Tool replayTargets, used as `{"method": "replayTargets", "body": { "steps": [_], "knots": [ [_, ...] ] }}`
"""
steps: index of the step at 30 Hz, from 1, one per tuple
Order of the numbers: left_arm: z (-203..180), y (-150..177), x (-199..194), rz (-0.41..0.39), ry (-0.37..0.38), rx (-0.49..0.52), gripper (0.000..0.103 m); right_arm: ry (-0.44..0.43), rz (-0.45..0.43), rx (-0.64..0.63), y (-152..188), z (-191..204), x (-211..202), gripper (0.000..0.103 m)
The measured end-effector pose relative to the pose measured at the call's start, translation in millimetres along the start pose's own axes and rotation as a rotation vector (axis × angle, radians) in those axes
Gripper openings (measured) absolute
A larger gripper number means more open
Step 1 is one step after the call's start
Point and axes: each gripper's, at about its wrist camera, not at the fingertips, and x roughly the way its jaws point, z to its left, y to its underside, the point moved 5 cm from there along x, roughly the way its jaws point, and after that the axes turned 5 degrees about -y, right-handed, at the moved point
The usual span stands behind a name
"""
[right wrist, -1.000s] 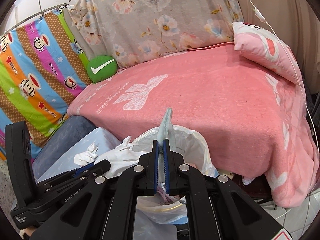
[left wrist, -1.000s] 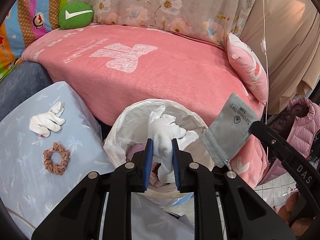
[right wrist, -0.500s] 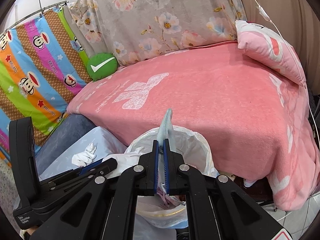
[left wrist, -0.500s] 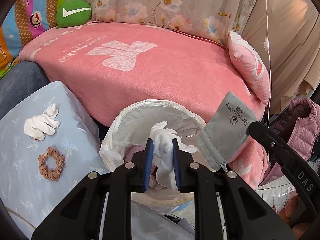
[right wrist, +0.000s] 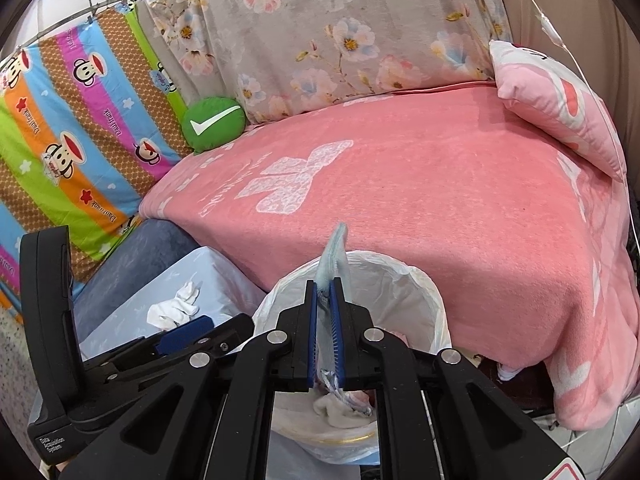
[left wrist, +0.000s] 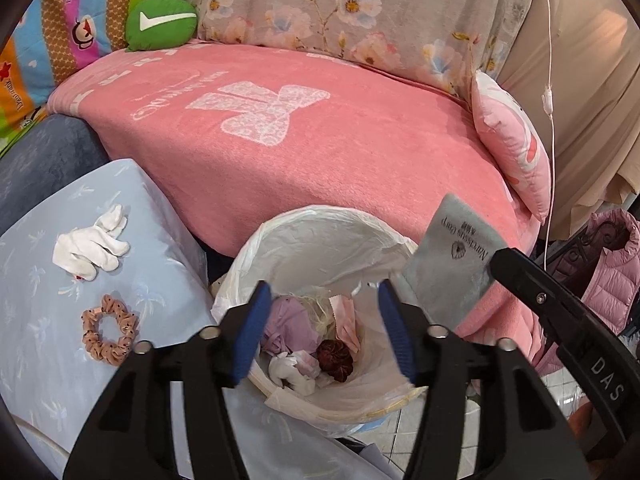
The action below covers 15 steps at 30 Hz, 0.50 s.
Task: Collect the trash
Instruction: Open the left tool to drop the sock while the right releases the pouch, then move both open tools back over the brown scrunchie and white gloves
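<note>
Pink blanket [left wrist: 360, 152] covers the sofa behind a white-lined trash bin [left wrist: 320, 232]. From the left wrist, the left gripper [left wrist: 324, 332] hangs over the bin with its jaws spread wide and nothing between them; a crumpled white tissue [left wrist: 290, 372] lies at the bottom among other scraps. Another white tissue [left wrist: 90, 248] and a brown scrunchie [left wrist: 109, 330] rest on the blue cushion [left wrist: 36, 360] beside it.

From the right wrist, the right gripper [right wrist: 325, 308] is clamped tight on a grey pouch [right wrist: 334, 256] held above the bin's [right wrist: 424, 300] rim.
</note>
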Motion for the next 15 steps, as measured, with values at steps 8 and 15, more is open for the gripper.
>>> {"method": "replayTargets", "body": {
  "steps": [8,15],
  "knots": [
    [6.2,0.1,-5.0,-0.013,-0.012,-0.002,0.058,-0.009,-0.005,-0.010,-0.2,10.6,-2.0,0.018],
    [22.7,3.3,-11.8,-0.022,-0.032,-0.032,0.060,-0.022,0.013,-0.034,6.0,26.0,-1.4,0.025]
  ]
}}
